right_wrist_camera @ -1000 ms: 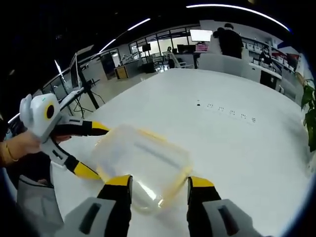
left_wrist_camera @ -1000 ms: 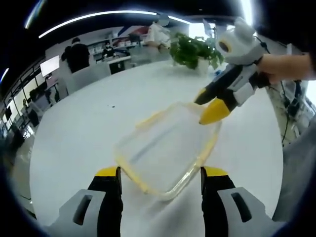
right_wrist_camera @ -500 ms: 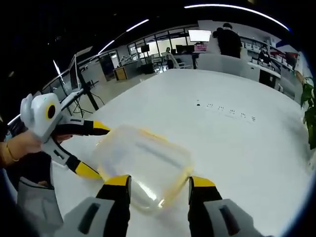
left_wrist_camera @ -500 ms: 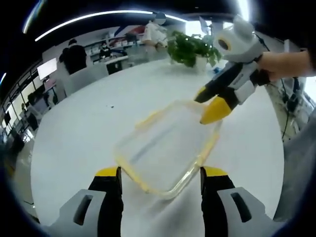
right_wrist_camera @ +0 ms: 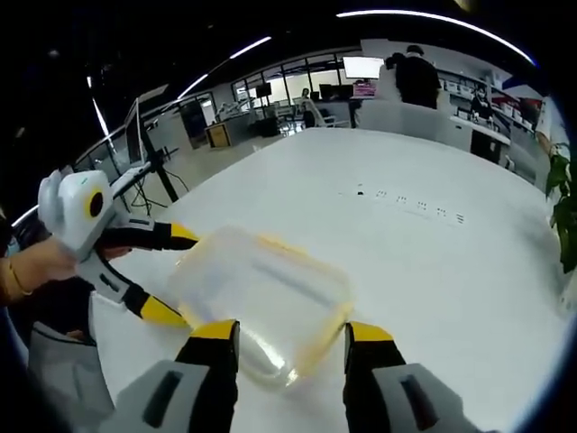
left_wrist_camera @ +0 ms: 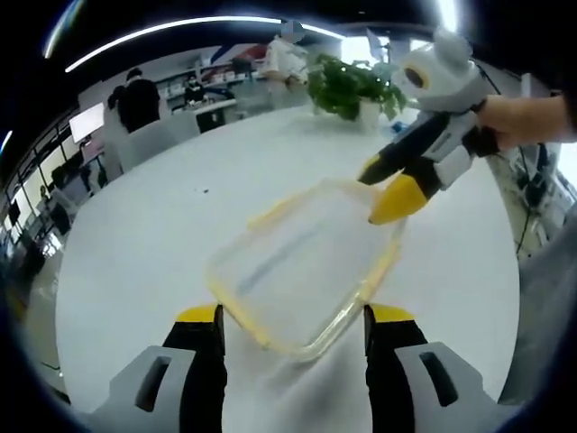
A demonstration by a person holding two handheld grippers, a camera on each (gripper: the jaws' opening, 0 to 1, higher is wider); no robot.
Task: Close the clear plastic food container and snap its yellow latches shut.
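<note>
The clear plastic container (left_wrist_camera: 302, 271) with its yellow-edged lid on lies flat on the white table (left_wrist_camera: 153, 244). My left gripper (left_wrist_camera: 293, 317) is open, with its jaws standing either side of the container's near end. My right gripper (left_wrist_camera: 380, 189) comes in from the right, open, with its yellow tips over the far corner. In the right gripper view the same container (right_wrist_camera: 261, 293) lies just ahead of my right gripper (right_wrist_camera: 291, 332), and the left gripper (right_wrist_camera: 174, 273) straddles its left end. No yellow latch can be told as snapped or loose.
A potted plant (left_wrist_camera: 350, 88) stands at the table's far side. A person's hand (left_wrist_camera: 521, 117) holds the right gripper. People and desks (left_wrist_camera: 144, 104) are beyond the table. A tripod (right_wrist_camera: 149, 149) stands off the table's edge. Bare white table (right_wrist_camera: 433, 271) stretches to the right.
Almost nothing has changed: the right gripper has shifted slightly up and right at the container's far corner. The container and the left gripper have held still.
</note>
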